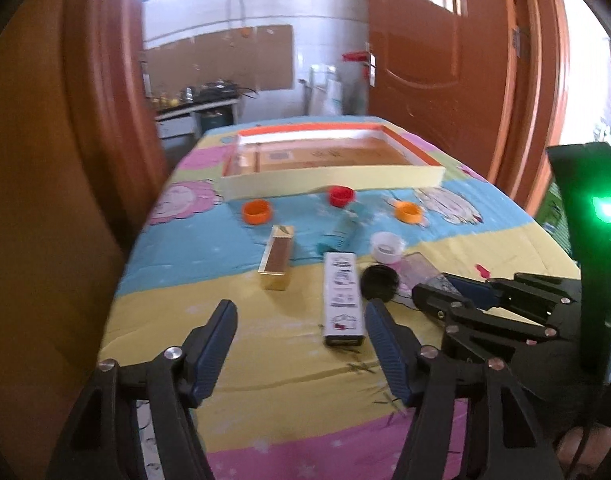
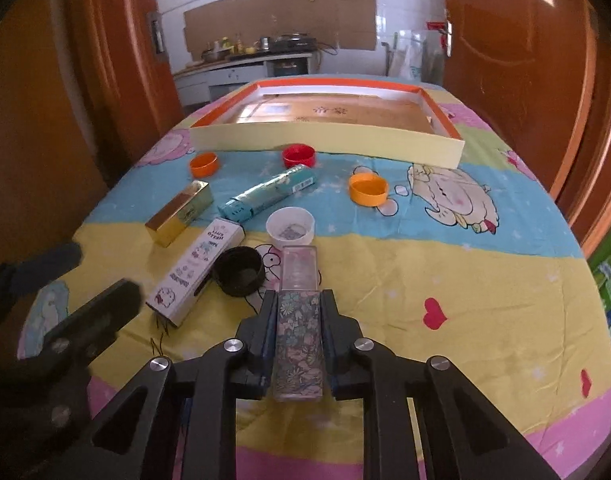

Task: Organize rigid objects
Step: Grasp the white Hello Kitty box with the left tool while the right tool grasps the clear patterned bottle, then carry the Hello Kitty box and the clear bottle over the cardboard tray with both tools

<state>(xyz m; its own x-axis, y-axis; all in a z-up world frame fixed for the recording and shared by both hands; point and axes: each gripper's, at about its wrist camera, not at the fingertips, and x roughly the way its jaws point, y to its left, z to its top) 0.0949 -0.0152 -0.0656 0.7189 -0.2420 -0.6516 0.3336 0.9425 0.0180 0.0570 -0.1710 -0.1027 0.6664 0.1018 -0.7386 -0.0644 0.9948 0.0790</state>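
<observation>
My right gripper [image 2: 298, 322] has its two black fingers [image 2: 265, 330] squeezed tight on a long clear plastic box with a flower pattern [image 2: 299, 330]. The box lies on the bench [image 2: 445, 272], which has a bright cartoon cloth over it, and it pokes out past my fingertips toward a small white round cup [image 2: 290, 227]. A black round lid [image 2: 239, 271] sits just left of the box. My left gripper [image 1: 301, 354] has its blue-padded fingers [image 1: 213, 354] spread wide apart, and they hold nothing. A long white box with little drawings [image 1: 342, 298] lies on the cloth just ahead of the right one of these fingers; I cannot tell if it touches. Farther back I see a shiny gold box [image 1: 277, 258], a teal box [image 1: 339, 230], two orange caps [image 1: 257, 211] and a red cap [image 1: 341, 195]. Behind them stands a big flat tray with an orange rim [image 1: 329, 182].
</observation>
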